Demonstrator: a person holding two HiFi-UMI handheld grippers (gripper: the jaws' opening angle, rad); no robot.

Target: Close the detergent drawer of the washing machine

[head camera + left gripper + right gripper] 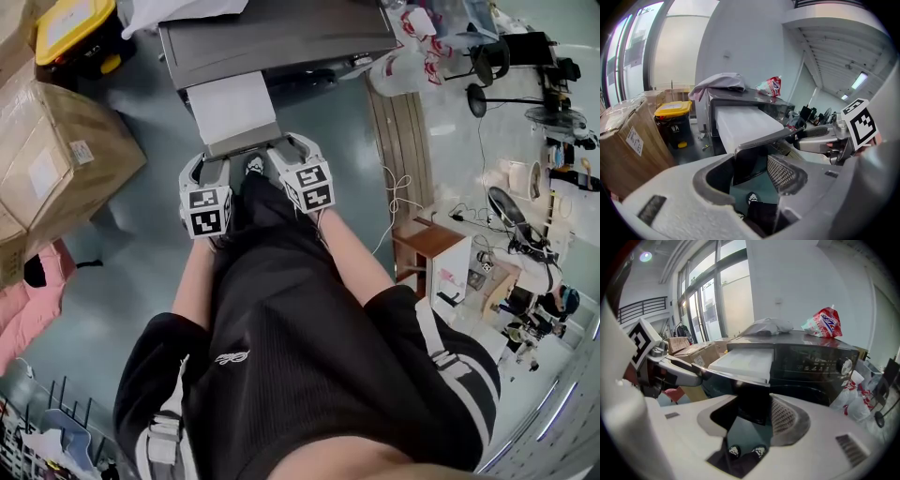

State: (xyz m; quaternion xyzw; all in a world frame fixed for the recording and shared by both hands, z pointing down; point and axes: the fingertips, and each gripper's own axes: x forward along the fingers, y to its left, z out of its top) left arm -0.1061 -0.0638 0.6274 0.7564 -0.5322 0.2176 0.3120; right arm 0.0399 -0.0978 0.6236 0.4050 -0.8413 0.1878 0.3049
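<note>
The drawer (232, 108) stands pulled out of the washer (272, 37), toward the person. The left gripper (211, 164) and right gripper (292, 150) sit at its near front corners, both with jaws apart and the dark front panel in the gap.

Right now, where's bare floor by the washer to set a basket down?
Bare teal floor right of the pulled-out white detergent drawer, up to the wooden strip. Also between the brown cardboard box and the person's black trouser leg. Crowded: drawer front, where the left hand-held gripper and right hand-held gripper sit.
</note>
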